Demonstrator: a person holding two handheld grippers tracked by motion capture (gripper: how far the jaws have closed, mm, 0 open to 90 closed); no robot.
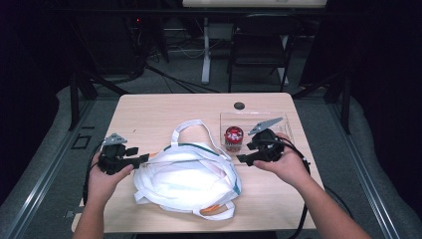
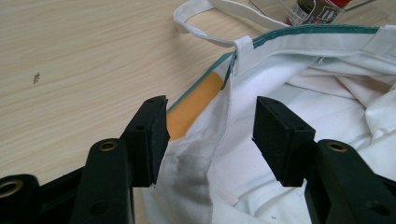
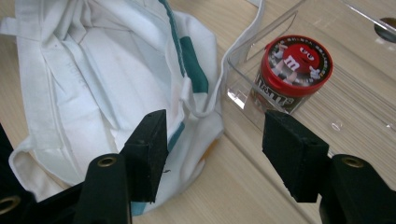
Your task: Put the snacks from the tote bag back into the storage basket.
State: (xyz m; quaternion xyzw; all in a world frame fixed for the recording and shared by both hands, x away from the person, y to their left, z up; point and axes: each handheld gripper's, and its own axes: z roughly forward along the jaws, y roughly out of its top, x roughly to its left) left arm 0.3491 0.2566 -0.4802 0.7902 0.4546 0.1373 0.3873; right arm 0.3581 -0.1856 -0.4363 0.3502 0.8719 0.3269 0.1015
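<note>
Near the front middle of the light wooden table point(image 1: 149, 107), a white cloth tote bag with green trim and an orange patch point(image 1: 186, 177), lying flat and crumpled. Long axis of the bag roughly across the table, from left to right in the high view; mouth and one white loop handle point(image 1: 191, 127) turned toward the far side. Second handle at the near edge of the bag, close to the front edge of the table.

At the left side of the bag, the left gripper point(image 2: 210, 135), held level and pointing to the right. Jaws apart, with the side seam and rim of the bag between them; left pad point(image 2: 152, 135) touching or almost touching the cloth, right pad clear of it. No firm clamp visible.

At the right side, the right gripper point(image 3: 212, 154), pointing left toward the bag's right edge. Jaws apart, nothing between the pads; bag corner just below the left one.

Just beside the bag's right edge, a clear plastic tray point(image 3: 243, 49) with a small round candy jar with a red lid point(image 3: 295, 65) inside, upright, near the tray's corner. Free tabletop at the far left and along the front right.
</note>
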